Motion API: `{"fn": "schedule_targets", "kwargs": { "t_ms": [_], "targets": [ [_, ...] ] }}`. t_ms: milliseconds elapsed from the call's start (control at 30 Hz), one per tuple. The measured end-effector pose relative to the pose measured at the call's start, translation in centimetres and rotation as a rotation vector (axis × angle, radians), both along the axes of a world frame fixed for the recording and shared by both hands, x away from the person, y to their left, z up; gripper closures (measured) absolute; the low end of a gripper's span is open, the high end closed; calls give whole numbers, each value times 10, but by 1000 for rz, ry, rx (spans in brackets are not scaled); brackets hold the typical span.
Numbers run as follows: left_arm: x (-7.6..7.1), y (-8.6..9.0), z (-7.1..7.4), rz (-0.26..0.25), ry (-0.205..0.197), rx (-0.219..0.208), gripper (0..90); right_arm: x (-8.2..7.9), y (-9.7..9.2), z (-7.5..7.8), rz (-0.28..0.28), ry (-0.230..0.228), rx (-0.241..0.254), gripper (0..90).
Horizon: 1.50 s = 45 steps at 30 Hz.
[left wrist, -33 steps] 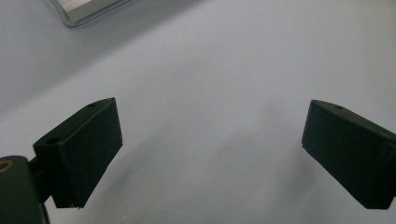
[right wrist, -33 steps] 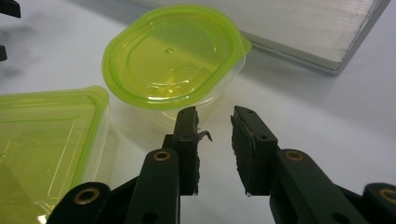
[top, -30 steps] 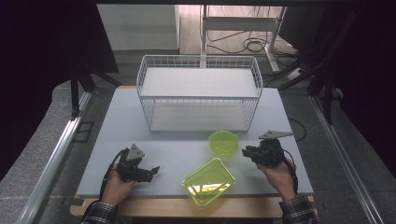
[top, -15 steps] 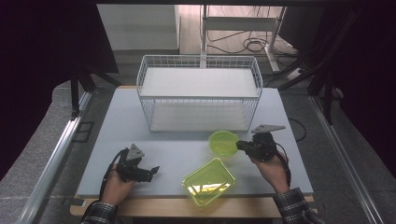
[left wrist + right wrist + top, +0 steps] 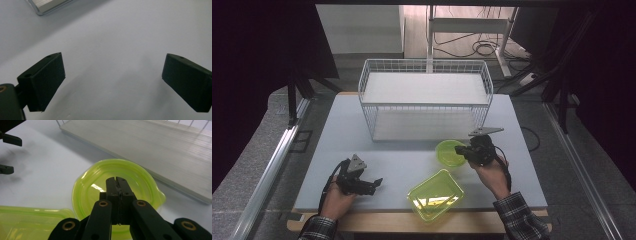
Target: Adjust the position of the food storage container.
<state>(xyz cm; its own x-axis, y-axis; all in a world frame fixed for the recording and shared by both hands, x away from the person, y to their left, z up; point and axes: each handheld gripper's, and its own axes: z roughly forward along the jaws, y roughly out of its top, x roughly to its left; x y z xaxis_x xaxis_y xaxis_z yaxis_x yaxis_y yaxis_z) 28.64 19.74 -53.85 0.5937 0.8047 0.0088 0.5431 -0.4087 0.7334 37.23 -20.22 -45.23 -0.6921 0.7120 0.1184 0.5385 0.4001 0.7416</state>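
A round lime-green bowl [image 5: 447, 154] sits on the pale table [image 5: 392, 160] in front of a white wire basket [image 5: 424, 95]. My right gripper [image 5: 460, 149] reaches over the bowl's right rim. In the right gripper view its jaws [image 5: 116, 180] have just been closing and now stand shut above the bowl [image 5: 95, 182], with nothing visible between the pads. A rectangular lime-green container [image 5: 435, 195] lies near the front edge. My left gripper [image 5: 376, 183] rests at the front left. The left gripper view has it open [image 5: 112, 82] over bare table.
The wire basket has a pale shelf board [image 5: 155, 147] inside and stands close behind the bowl. The container [image 5: 27, 220] lies just left of the bowl in the right gripper view, with the left gripper's jaws [image 5: 7, 152] farther off. Bare table lies between the hands.
My right hand has moved left and slightly away from the person, bringing its gripper over the bowl's rim. The bowl, the container and the left hand have stayed put.
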Motion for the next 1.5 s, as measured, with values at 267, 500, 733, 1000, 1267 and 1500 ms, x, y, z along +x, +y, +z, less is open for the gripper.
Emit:
{"fn": "schedule_targets", "kwargs": {
  "t_ms": [267,500,733,1000,1267,1500],
  "targets": [
    [0,0,0,1,-1,-2,46,6,19,0,45,3,7,887],
    [0,0,0,0,-1,0,47,9,37,-5,88,10,-10,887],
    [0,0,0,-1,-2,6,47,11,55,-13,120,20,-23,888],
    [-1,-1,0,-3,-3,10,48,15,76,-19,154,25,-47,888],
    [-1,-1,0,-5,-2,15,50,20,83,-28,153,33,-99,891],
    [-1,-2,0,-5,-2,16,52,21,69,-27,117,33,-108,891]
  ]
}}
